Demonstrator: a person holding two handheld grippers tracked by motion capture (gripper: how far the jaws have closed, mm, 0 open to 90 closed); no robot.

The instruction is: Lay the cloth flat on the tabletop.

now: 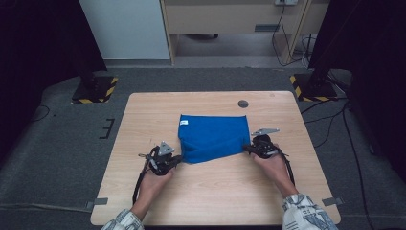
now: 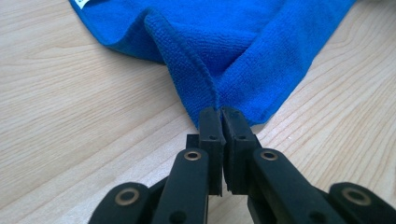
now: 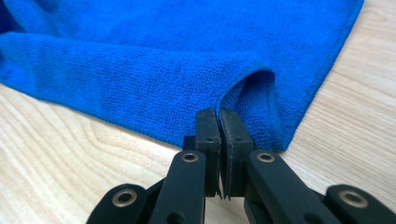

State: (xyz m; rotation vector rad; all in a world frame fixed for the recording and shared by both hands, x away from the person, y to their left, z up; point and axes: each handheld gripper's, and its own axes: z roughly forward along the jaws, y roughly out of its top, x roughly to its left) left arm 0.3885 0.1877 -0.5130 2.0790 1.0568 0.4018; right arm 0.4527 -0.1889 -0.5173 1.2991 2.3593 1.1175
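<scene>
While each clamps a near corner of the blue cloth (image 1: 213, 137) at mid-frame on the table (image 1: 143, 115), the left gripper (image 1: 178, 158) and right gripper (image 1: 246, 149) face its bulk, stretching toward the frame's top.

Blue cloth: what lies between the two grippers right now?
The blue cloth itself spans that stretch in the high view, the left gripper pinching its near-left corner and the right gripper its near-right corner; nothing else lies on the table there.

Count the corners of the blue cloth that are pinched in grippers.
2: left gripper pinches the blue cloth at its near left corner, right gripper at its near right corner.
</scene>
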